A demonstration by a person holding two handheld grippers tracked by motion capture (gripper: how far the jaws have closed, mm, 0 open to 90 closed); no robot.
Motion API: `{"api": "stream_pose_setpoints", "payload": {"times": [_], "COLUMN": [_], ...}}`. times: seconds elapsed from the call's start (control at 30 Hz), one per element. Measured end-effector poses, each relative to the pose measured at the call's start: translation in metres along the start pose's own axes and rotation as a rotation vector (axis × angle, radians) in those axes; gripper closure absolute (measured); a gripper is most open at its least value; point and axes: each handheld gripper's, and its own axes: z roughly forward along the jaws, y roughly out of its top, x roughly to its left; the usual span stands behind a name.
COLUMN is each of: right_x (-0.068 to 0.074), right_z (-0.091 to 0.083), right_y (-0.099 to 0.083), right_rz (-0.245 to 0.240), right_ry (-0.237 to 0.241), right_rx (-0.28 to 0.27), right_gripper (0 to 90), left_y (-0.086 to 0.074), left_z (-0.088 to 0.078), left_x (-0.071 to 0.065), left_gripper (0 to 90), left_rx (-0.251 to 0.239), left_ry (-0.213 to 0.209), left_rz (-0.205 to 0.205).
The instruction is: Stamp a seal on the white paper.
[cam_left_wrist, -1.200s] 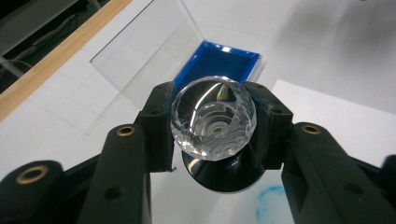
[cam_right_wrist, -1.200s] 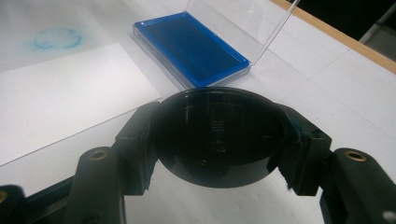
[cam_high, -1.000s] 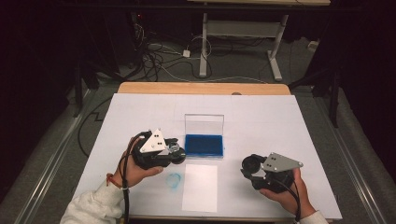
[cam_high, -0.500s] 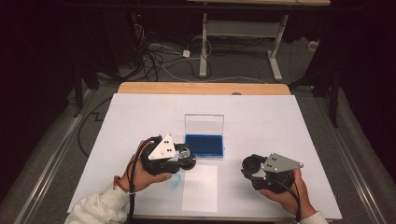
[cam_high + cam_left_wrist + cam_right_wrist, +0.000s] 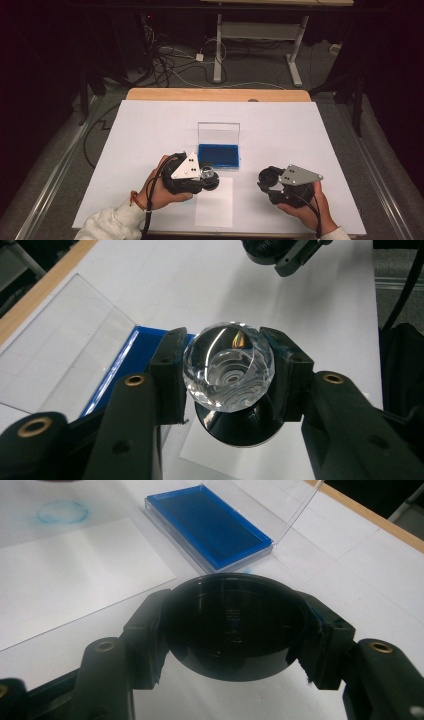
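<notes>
- In the left gripper view, the left gripper (image 5: 228, 372) pinches a faceted clear knob (image 5: 228, 365) at mid-frame between both pads, a round black base (image 5: 240, 427) showing just below it.
- In the right gripper view, the right gripper (image 5: 234, 625) clamps a round black cap (image 5: 234, 622) at lower centre, its open side facing the camera.
- Beyond the cap, a white paper sheet (image 5: 65, 575) lies at left, a faint blue ring mark (image 5: 62, 512) at upper left.
- Farther off, a blue ink pad (image 5: 207, 527) sits in its open clear case (image 5: 295, 505) at upper centre.
- In the high view, both grippers hover at lower centre, the left one (image 5: 207, 177) just beside the pad's near edge, the right one (image 5: 267, 181) well apart to the right, over the white table cover (image 5: 150, 125).
</notes>
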Motion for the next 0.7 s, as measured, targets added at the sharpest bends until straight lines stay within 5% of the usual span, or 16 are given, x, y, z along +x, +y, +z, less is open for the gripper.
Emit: {"api": "stream_pose_setpoints", "payload": {"times": [0.3, 0.7], "right_x": [0.001, 0.002], "right_z": [0.002, 0.003], "right_y": [-0.001, -0.001], "right_rz": [-0.009, -0.007], "right_ry": [0.007, 0.016], "right_rx": [0.013, 0.022], "right_gripper": [38.5, 38.4], "left_y": [-0.003, -0.011], "left_z": [0.016, 0.025], "left_x": [-0.007, -0.011], "left_gripper": [55.2, 55.3], "left_rx": [0.048, 0.053], "left_ry": [-0.040, -0.035], "left_rz": [0.015, 0.034]}}
